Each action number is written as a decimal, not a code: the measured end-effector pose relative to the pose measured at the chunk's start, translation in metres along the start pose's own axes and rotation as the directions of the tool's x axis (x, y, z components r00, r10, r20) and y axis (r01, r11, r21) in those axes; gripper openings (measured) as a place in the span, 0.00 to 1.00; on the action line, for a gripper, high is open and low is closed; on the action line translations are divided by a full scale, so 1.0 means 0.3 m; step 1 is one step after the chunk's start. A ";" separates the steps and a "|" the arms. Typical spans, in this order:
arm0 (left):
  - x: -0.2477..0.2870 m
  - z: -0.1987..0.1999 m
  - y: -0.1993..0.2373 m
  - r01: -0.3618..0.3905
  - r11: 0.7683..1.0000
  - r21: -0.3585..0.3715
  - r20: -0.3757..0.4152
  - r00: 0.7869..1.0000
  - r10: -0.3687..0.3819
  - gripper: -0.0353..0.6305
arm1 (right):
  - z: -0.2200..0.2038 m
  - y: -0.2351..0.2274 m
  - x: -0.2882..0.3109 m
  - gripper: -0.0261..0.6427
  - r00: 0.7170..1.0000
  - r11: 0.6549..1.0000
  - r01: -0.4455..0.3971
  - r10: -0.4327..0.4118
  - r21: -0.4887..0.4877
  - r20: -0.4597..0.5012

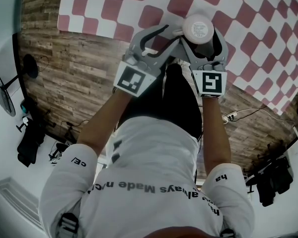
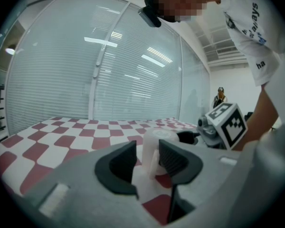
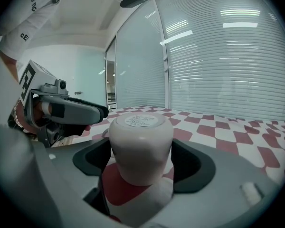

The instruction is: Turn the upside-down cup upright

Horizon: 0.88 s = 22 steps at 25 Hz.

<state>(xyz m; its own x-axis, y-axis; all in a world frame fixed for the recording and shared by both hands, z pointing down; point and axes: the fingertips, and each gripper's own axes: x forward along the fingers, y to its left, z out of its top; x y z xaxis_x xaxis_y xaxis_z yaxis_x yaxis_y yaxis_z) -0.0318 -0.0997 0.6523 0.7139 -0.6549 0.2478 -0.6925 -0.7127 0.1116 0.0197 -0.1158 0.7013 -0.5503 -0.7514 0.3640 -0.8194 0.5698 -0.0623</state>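
A white cup (image 1: pixel 198 28) stands upside down over the red-and-white checked cloth (image 1: pixel 258 29), with its stickered base facing up. My right gripper (image 1: pixel 202 37) is shut on the cup's body (image 3: pixel 141 146), one pad on each side. Its pads hide whether the rim touches the cloth. My left gripper (image 1: pixel 178 33) comes in from the left and is closed on the cup's handle (image 2: pixel 155 159), which lies against its right pad (image 2: pixel 173 158). The cup body (image 2: pixel 164 137) shows just beyond those jaws. In the right gripper view the left gripper (image 3: pixel 85 112) sits close by at the left.
The checked cloth covers a table whose near edge (image 1: pixel 114 36) lies just in front of my arms. Below is a wood floor (image 1: pixel 74 78) with a power strip (image 1: pixel 232 116) and dark stands. A glass wall with blinds (image 2: pixel 109 70) lies beyond the table, and a person (image 2: pixel 220 98) stands far off.
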 end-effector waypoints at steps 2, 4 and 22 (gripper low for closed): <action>0.000 -0.002 0.001 0.000 1.000 0.006 -0.007 1.000 0.000 0.28 | -0.006 -0.003 -0.005 0.63 1.000 1.000 -0.001 0.001 0.005 -0.008; 0.001 -0.004 0.001 -0.003 1.000 0.004 -0.008 1.000 0.003 0.28 | -0.018 -0.006 -0.010 0.63 1.000 1.000 -0.004 0.004 0.007 -0.016; 0.009 -0.004 0.002 0.018 0.999 0.034 -0.012 1.000 -0.018 0.28 | -0.024 -0.006 -0.005 0.68 0.999 1.000 -0.003 0.002 -0.029 -0.032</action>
<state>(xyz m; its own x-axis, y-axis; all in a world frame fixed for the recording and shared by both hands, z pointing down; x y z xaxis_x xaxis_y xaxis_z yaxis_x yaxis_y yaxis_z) -0.0306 -0.1016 0.6541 0.7247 -0.6392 0.2573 -0.6756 -0.7326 0.0832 0.0231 -0.1134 0.7076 -0.5466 -0.7390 0.3938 -0.8127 0.5816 -0.0366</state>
